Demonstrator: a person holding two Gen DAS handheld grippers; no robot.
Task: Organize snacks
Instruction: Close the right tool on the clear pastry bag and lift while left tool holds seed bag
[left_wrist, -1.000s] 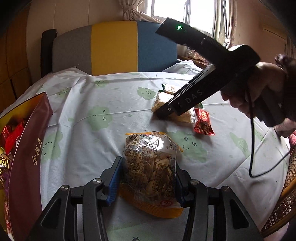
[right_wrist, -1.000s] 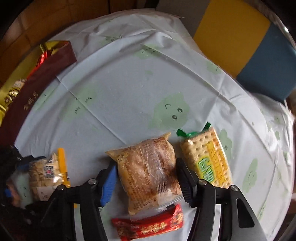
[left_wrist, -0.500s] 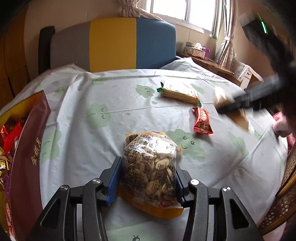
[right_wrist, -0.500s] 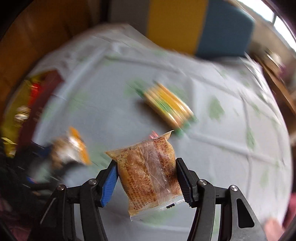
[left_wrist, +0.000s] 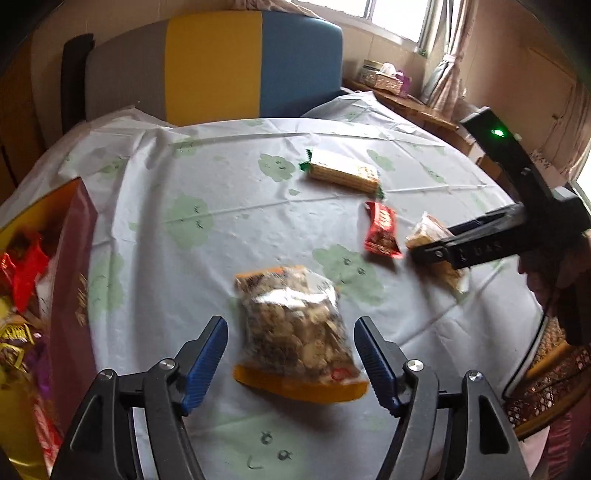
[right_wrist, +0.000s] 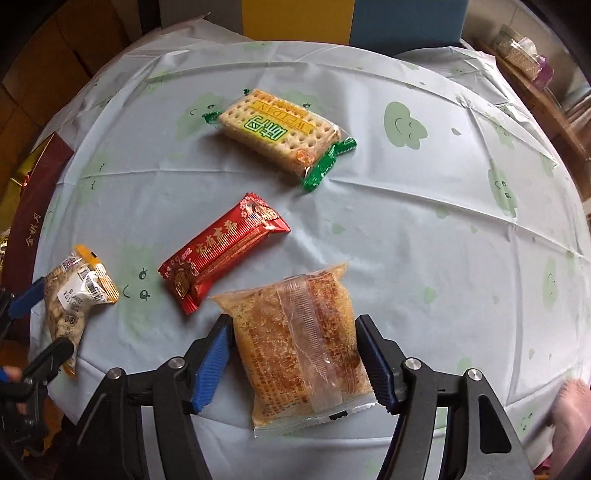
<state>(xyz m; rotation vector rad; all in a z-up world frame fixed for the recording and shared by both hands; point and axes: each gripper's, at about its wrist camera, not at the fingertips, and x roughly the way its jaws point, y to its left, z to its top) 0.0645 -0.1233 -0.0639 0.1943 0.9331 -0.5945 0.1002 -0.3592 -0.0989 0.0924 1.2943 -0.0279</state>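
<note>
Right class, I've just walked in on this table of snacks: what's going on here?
A person is sorting snacks with a gripper in each hand. The left gripper has just opened, and the clear bag of small biscuits lies loose between its pads. The right gripper has just been opening around the crispy rice cake packet. A cracker pack and red snack bar lie on the tablecloth. A snack-filled box sits at the left.

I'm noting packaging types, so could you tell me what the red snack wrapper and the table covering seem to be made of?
The red snack wrapper looks like glossy printed plastic or foil film: it shines and has crimped ends. The table covering looks like thin matte plastic sheeting, with sharp fold creases and wrinkles; coated fabric cannot be ruled out.
</note>
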